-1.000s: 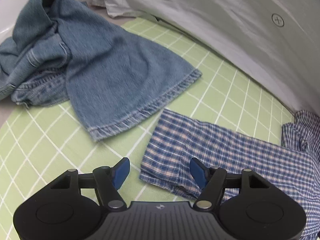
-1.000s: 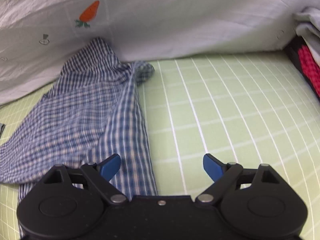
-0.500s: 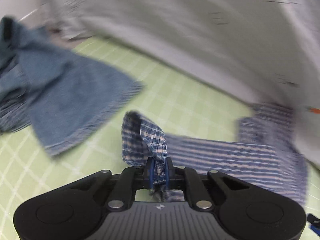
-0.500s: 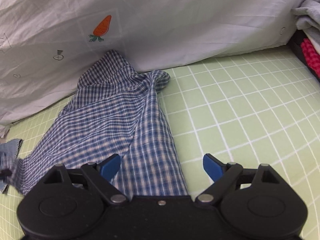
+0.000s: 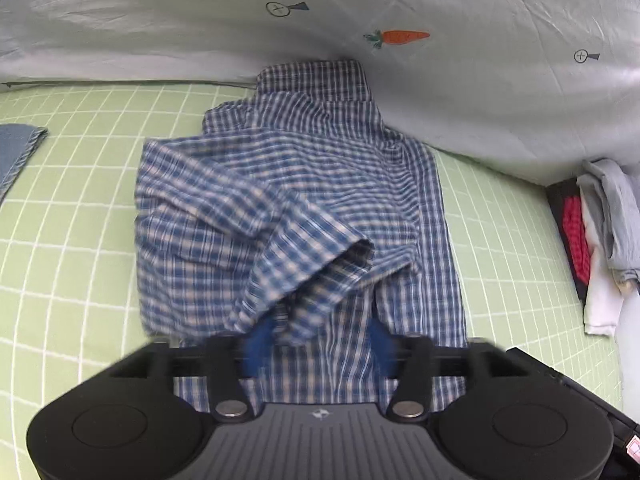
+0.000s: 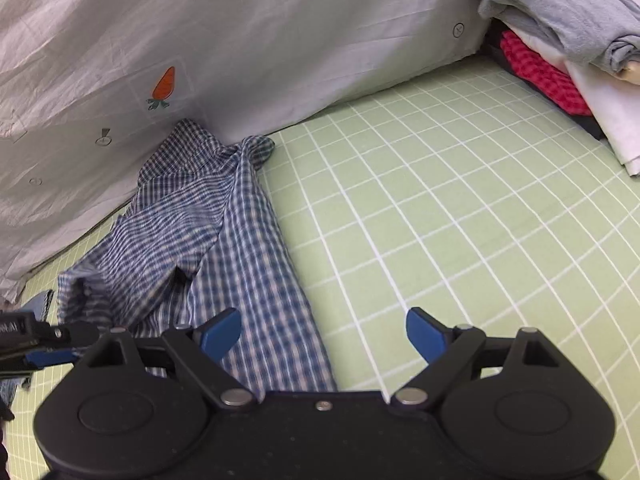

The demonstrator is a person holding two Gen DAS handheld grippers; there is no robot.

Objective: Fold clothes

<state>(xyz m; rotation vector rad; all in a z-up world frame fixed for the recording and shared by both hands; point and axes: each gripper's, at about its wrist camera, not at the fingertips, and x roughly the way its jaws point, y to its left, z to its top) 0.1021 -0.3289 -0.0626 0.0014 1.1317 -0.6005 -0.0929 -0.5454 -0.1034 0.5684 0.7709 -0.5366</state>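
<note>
Shirt [image 5: 296, 208] lies on the green sheet [image 5: 72, 240] below the carrot print [image 5: 396, 37], sleeve thrown across; left gripper [image 5: 320, 340] jaws have just spread, sleeve between them unpinched. Right gripper [image 6: 324, 332] jaws gape empty beside the shirt's edge, ready.

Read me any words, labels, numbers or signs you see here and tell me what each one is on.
No readable words or numbers.
White label on the left gripper, seen at the right wrist view's left edge: dark letters, too blurred to read.
Small emblem on the left gripper's grey body: a logo mark, no letters.
Bedsheet: printed carrot and circled cross marks, pictures only.
Pink sticker at the left wrist view's lower right corner: illegible.
</note>
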